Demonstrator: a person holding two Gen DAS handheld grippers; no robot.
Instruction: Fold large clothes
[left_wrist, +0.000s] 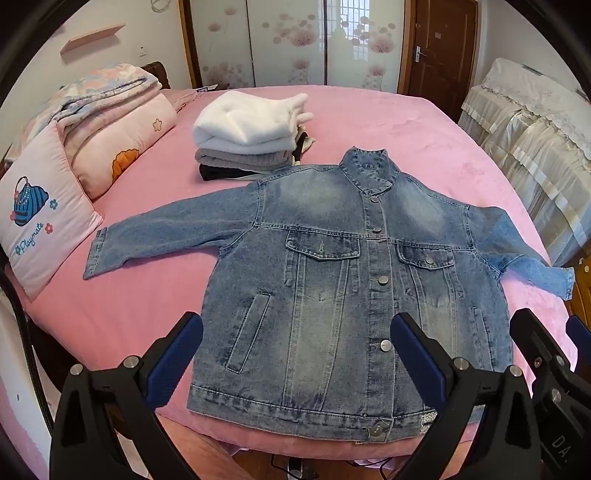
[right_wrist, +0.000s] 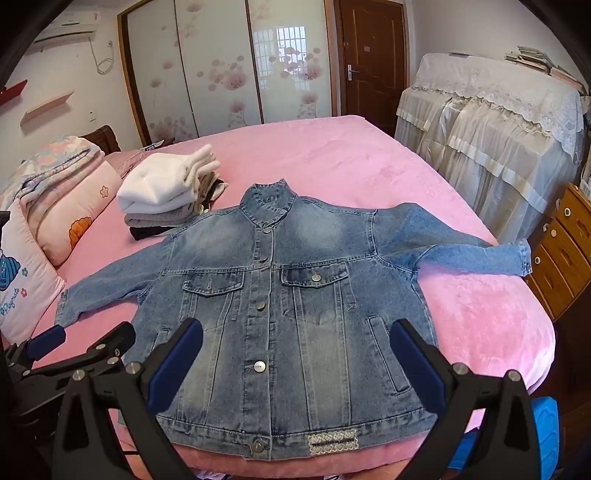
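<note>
Presently, the faded blue denim button-front jacket (left_wrist: 332, 280) lies face-up and flat on the pink plush-covered bed (left_wrist: 369, 122), hem at the near edge, collar pointing away, both sleeves spread out to the sides. Judged: laid out this way so sleeves and side panels can be folded inward w/o bunching; folding not yet begun.

Left gripper (left_wrist: 295, 354): jaws spread wide, nothing between the pads, poised above the hem area, angled down. Right gripper (right_wrist: 295, 354): likewise wide, empty, above the hem on the jacket's other half. Each is positioned, by my reading, to take one side of the garment.

Surroundings:
- Stack of folded clothes, white fleece on top, grey knit and black items beneath (left_wrist: 247, 136), just beyond the jacket's shoulder, near but apart. Prob. the finished pile.
- Pink square pillow w/ blue bag print (left_wrist: 40, 218), close to the cuff of the sleeve on that side; may crowd the sleeve fold.
- Rolled pink floral quilt (left_wrist: 110, 122) behind the pillow, well clear.
- Opposite sleeve cuff reaches the bed edge, near a wooden drawer cabinet (right_wrist: 565, 251); could slip off.
- Cream lace-draped furniture (right_wrist: 491, 147) beyond, no obstruction.
</note>
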